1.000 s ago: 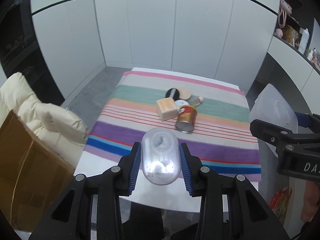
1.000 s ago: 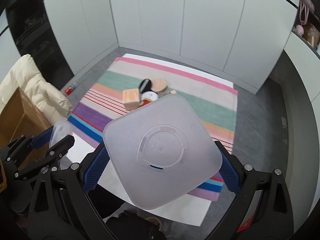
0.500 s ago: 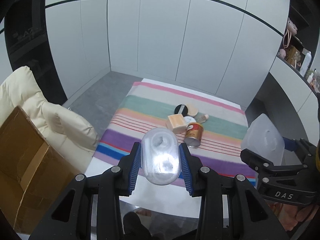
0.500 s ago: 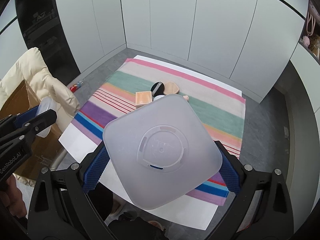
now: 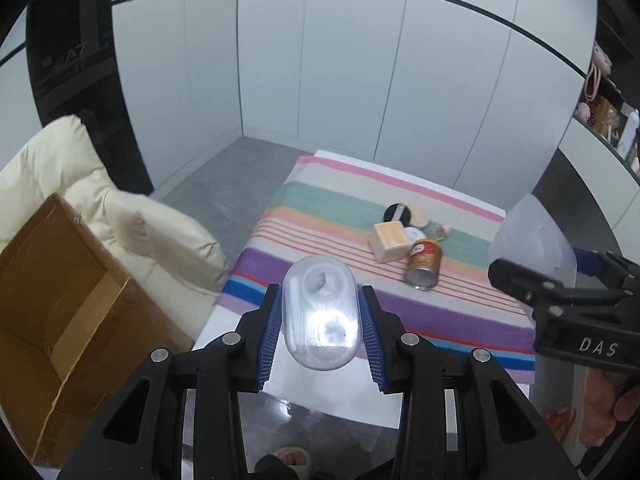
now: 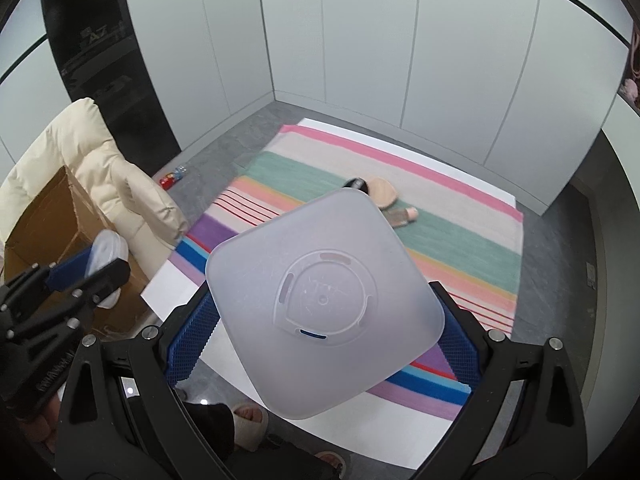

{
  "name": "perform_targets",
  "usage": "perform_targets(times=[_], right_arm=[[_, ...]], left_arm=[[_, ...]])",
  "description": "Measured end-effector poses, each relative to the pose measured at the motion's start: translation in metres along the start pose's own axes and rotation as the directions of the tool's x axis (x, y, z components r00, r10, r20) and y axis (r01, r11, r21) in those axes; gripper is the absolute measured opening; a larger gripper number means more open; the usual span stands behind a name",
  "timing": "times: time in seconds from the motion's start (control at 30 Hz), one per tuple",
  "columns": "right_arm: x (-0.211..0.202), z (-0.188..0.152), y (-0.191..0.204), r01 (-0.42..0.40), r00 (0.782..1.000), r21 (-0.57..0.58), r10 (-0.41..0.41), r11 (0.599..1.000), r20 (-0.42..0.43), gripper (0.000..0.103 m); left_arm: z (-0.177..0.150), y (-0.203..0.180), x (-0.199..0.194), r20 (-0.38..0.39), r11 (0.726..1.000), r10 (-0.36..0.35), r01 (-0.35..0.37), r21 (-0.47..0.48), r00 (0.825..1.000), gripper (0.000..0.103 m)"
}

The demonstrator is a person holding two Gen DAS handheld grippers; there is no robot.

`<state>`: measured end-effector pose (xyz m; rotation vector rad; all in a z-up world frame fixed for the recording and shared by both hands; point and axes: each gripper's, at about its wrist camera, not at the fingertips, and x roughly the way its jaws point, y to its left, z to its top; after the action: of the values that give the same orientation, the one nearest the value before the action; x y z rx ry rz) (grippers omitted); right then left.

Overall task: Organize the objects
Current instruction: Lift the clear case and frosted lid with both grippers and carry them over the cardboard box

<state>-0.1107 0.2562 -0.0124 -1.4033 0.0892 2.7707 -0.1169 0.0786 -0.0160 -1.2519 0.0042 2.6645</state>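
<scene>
The left gripper (image 5: pixel 320 320) is clamping a clear oval case (image 5: pixel 319 316) between its blue pads, and the right gripper (image 6: pixel 324 320) is gripping a frosted square tub (image 6: pixel 324 300) by its sides, its underside facing the camera. Both are hanging above the near edge of the striped blanket (image 5: pixel 320 216), well short of the loose things lying toward the blanket's far side: a can (image 5: pixel 423 266) on its side, a tan box (image 5: pixel 390 241) touching it, a black disc (image 5: pixel 398 213) and a beige puff (image 6: pixel 382 194). The step in hand is probably carrying both containers to the blanket; doing it well means keeping both grips firm, lowering the tub onto a bare stripe nearer than the can, and setting it down open side up so things can go in. The tub is hiding the can and box from the right view, its inside is not showing, and what the case holds is lost in glare.
</scene>
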Motion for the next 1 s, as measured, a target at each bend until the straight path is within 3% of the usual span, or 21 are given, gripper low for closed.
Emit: perform_targets(times=[0.47,1.0], right_arm=[[0.015,0.02,0.079,-0.068,0.998,-0.111,0.069,0.991,0.006,0.099],[0.022,0.029,0.183,-0.176,0.984,-0.244,0.18,0.954,-0.005,0.099]], left_arm=[[-0.004,0.068,-0.014,0.02,0.994,0.065,-0.063,-0.087,0.998,0.039],[-0.013,0.152,-0.037,0.031,0.965,0.169,-0.158,-0.211,0.985,0.039]])
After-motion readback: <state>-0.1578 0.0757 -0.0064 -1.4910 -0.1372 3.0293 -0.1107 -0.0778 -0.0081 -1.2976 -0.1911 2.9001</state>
